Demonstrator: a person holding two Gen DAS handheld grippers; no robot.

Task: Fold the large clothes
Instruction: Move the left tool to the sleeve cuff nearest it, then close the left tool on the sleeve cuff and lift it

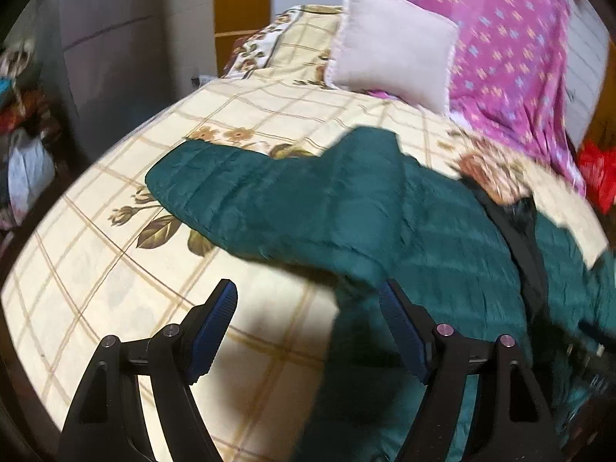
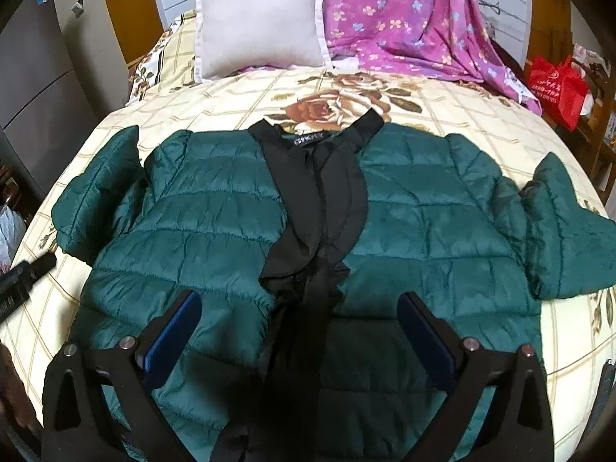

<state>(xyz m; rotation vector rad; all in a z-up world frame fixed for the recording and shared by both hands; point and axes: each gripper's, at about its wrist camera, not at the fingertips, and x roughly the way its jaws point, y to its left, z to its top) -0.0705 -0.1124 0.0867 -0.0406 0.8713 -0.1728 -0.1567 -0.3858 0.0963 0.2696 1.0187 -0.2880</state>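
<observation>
A dark green quilted jacket [image 2: 215, 231] with a black collar and front band [image 2: 319, 192] lies spread out, front up, on the bed, both sleeves out to the sides. My right gripper [image 2: 300, 308] is open and empty, hovering over the jacket's lower front. My left gripper [image 1: 308, 296] is open and empty, by the jacket's left sleeve [image 1: 238, 188], its right finger [image 1: 404, 331] close to the sleeve's lower edge. The left view is blurred. The left gripper's tip also shows at the left edge of the right wrist view [image 2: 23, 273].
The bed has a cream checked floral cover [image 2: 385, 92]. A pale pillow [image 2: 261, 23] and a purple flowered cloth [image 2: 404, 15] lie at the head. A red bag [image 2: 558, 88] sits at the right, grey cabinets [image 2: 34, 92] and bags [image 1: 27, 169] at the left.
</observation>
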